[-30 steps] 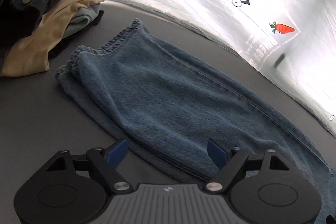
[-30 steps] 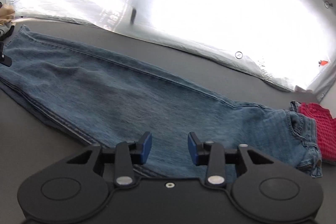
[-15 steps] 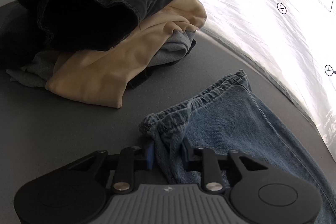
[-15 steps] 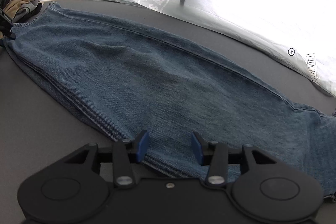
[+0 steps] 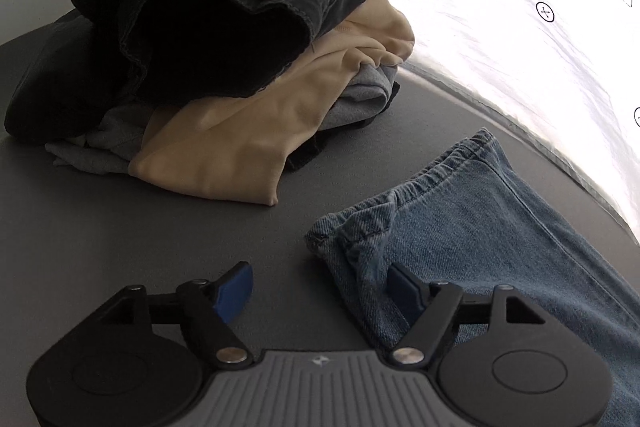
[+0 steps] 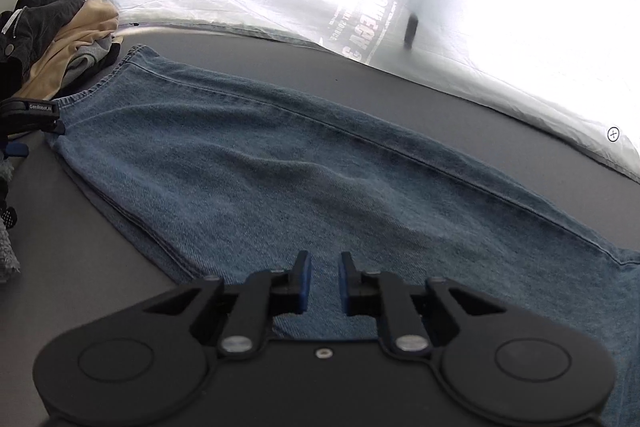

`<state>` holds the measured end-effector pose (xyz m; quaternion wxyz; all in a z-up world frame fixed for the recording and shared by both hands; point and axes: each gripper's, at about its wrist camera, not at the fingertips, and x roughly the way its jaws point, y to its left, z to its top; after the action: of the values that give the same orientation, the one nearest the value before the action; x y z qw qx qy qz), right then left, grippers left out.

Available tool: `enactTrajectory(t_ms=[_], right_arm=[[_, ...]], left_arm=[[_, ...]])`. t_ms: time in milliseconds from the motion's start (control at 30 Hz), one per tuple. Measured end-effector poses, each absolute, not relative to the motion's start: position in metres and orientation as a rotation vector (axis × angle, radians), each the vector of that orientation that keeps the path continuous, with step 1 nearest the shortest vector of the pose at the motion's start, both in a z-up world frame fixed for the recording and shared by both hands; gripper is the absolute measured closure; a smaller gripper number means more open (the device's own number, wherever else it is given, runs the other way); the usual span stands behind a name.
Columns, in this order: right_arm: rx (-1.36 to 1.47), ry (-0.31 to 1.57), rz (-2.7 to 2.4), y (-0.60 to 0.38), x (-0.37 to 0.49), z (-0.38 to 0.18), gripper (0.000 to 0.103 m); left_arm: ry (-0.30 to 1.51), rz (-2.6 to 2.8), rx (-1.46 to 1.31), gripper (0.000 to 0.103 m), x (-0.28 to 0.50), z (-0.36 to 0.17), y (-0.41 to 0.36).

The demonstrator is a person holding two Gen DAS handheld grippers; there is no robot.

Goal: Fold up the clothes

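The blue jeans (image 6: 320, 187) lie flat and lengthwise on the grey tabletop (image 5: 120, 227), legs stacked one on the other, with the leg hems (image 5: 380, 223) near a heap of unfolded clothes (image 5: 224, 75). Denim like this looks heavy and limp: it should drape and sag rather than hold a shape, though the doubled hems and side seam look thicker and would give a firmer bite than the open cloth. The left claw (image 5: 320, 287) is spread wide at the hem end, one finger on bare tabletop, the other against the bunched hem, pinching nothing. The right claw (image 6: 323, 279) sits low over the near edge of the jeans, its fingers narrowly apart with denim showing between them; whether it pinches any cloth I cannot tell.
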<state>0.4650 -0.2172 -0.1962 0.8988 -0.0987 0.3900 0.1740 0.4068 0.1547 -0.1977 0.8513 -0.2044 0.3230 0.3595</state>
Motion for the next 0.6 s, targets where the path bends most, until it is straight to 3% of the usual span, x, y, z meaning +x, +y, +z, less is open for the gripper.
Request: enactTrajectory(t_ms=[233, 433, 467, 600], right_arm=[[-0.182, 0.807, 0.360, -0.192, 0.550, -0.208, 0.092], [-0.079, 0.827, 0.280, -0.174, 0.610, -0.210, 0.102], [-0.087, 0.825, 0.269, -0.169, 0.610, -0.212, 0.102], [-0.119, 0.828, 0.249, -0.154, 0.581, -0.211, 0.103]], left_arm=[[0.678, 0.755, -0.405, 0.020, 0.423, -0.200, 0.160], [0.650, 0.746, -0.443, 0.042, 0.431, -0.198, 0.167], [0.658, 0.736, -0.422, 0.050, 0.434, -0.199, 0.166], [0.663, 0.730, -0.398, 0.058, 0.440, -0.200, 0.163]])
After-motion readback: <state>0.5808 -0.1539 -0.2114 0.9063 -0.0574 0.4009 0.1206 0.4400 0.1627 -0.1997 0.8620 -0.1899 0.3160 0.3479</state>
